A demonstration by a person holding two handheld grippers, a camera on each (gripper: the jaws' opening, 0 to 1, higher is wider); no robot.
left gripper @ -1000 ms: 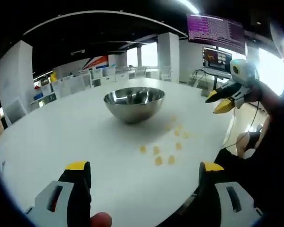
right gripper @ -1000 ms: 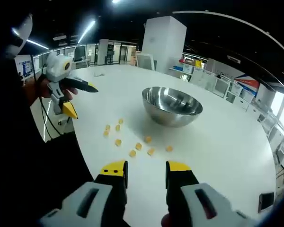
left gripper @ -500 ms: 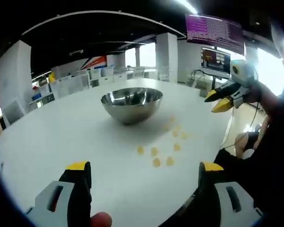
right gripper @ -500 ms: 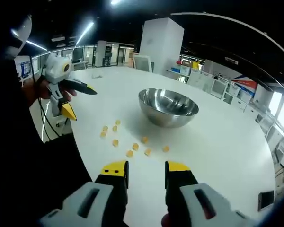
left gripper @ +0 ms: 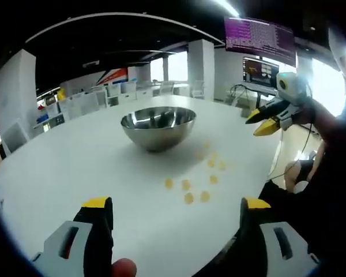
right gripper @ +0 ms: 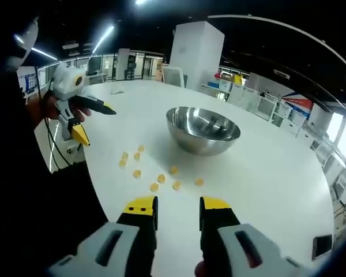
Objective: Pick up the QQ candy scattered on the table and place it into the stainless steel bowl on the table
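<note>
A stainless steel bowl (left gripper: 157, 127) (right gripper: 203, 130) stands upright near the middle of the white round table (left gripper: 75, 167) (right gripper: 265, 173). Several yellow QQ candies (left gripper: 188, 189) (right gripper: 155, 176) lie scattered on the table in front of the bowl, some nearer the table's edge. My left gripper (left gripper: 176, 206) (right gripper: 83, 118) is held above the table's near edge, jaws wide open and empty. My right gripper (right gripper: 177, 205) (left gripper: 264, 118) hovers short of the candies with a narrow gap between its jaws and nothing in them.
A dark flat object (right gripper: 319, 245) lies at the table's right edge. A person's hand (left gripper: 320, 115) holds the right gripper beyond the table's rim. Office desks, chairs (left gripper: 92, 101) and screens (left gripper: 259, 37) stand far behind.
Both cameras have drifted slightly, so the bowl and candies sit a little further left in each view. Neither gripper's jaws have changed, and nothing on the table has moved.
</note>
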